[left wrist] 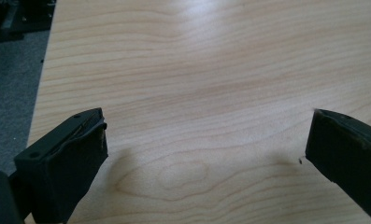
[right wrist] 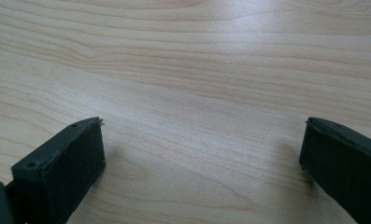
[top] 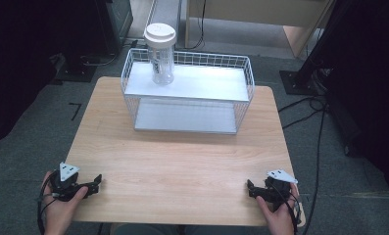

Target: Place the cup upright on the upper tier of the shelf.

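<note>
Clear plastic tumbler with beige lid [top: 161,54] on white wire rack [top: 246,68]: likely light, slippery, grip mid-body; left gripper [top: 95,185] and right gripper [top: 251,188] both spread, empty.

High view: fixed overhead, faces forward and down, takes in the whole wooden table [top: 182,166] and the wire rack [top: 189,93] at its far side | left gripper view: low, close to tabletop, near the table's edge, looks along its own jaws | right gripper view: same, close | shared: near strip of tabletop.
</note>
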The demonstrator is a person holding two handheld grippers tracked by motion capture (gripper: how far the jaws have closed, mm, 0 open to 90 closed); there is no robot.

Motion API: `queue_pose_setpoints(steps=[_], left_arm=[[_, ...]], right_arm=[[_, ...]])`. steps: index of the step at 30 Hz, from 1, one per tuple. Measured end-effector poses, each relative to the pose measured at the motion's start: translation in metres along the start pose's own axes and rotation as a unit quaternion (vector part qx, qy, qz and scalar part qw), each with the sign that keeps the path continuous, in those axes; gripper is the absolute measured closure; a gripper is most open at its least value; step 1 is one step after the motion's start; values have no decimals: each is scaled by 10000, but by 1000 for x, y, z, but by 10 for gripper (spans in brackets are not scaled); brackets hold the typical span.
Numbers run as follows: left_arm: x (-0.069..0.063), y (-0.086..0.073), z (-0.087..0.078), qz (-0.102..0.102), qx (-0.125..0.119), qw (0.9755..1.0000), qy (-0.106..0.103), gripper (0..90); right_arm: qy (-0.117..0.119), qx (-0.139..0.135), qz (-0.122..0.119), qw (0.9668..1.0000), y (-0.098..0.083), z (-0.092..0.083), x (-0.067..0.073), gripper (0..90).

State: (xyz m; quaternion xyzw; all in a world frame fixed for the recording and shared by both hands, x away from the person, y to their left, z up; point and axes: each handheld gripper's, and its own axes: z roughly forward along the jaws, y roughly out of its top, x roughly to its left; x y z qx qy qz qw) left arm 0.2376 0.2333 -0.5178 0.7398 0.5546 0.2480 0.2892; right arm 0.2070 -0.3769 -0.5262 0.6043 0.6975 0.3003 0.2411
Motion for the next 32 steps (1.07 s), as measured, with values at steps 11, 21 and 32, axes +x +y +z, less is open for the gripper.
queue_pose_setpoints(steps=[11, 21, 32], left_arm=[[0, 3, 4, 109, 146, 9993, -320, 0], [0, 5, 6, 134, 145, 9992, -349, 0], [0, 8, 9, 9, 146, 9996, -234, 0]], right_arm=[[2, -3, -9, 10000, 0, 0, 0, 0], [2, -3, -9, 10000, 0, 0, 0, 0], [2, 5, -1, 10000, 0, 0, 0, 0]])
